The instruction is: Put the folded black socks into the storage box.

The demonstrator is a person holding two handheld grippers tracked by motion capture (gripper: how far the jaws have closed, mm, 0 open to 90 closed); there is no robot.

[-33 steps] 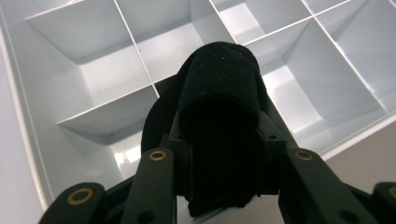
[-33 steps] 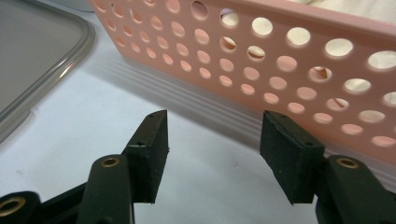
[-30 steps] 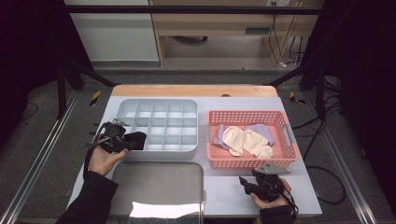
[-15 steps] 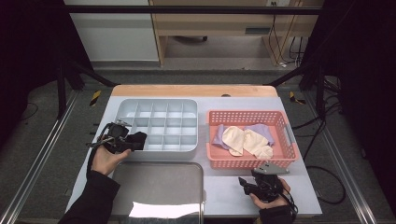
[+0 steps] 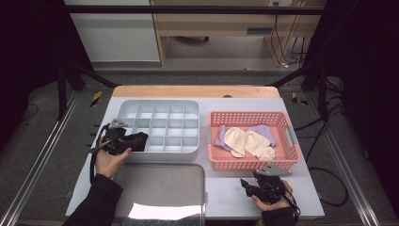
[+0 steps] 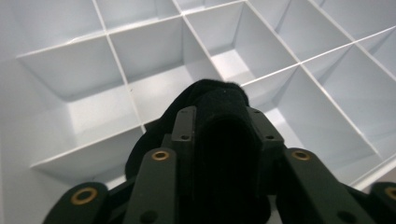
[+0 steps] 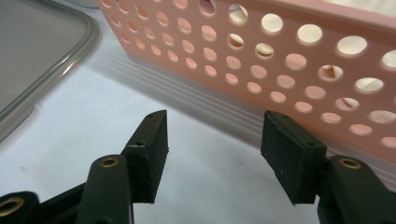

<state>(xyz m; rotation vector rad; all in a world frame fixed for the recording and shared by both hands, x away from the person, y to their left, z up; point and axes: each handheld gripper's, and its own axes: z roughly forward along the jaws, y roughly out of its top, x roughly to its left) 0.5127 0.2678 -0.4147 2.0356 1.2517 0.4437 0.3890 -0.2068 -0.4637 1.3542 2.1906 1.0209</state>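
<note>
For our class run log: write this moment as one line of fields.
left tool: closing on black sock, over divided tray | right tool: open, idle beside pink basket | socks left in basket

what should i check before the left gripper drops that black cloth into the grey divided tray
1. Black cloth between left gripper jaws, which have just been closing: ok.
2. Cloth over the grey divided tray, near-left corner: ok.
3. Cell below empty: cannot tell, cloth hides it.
4. Neighbouring cells empty: ok.
5. Right gripper open, on the table by the pink basket, out of the way: ok.
</note>
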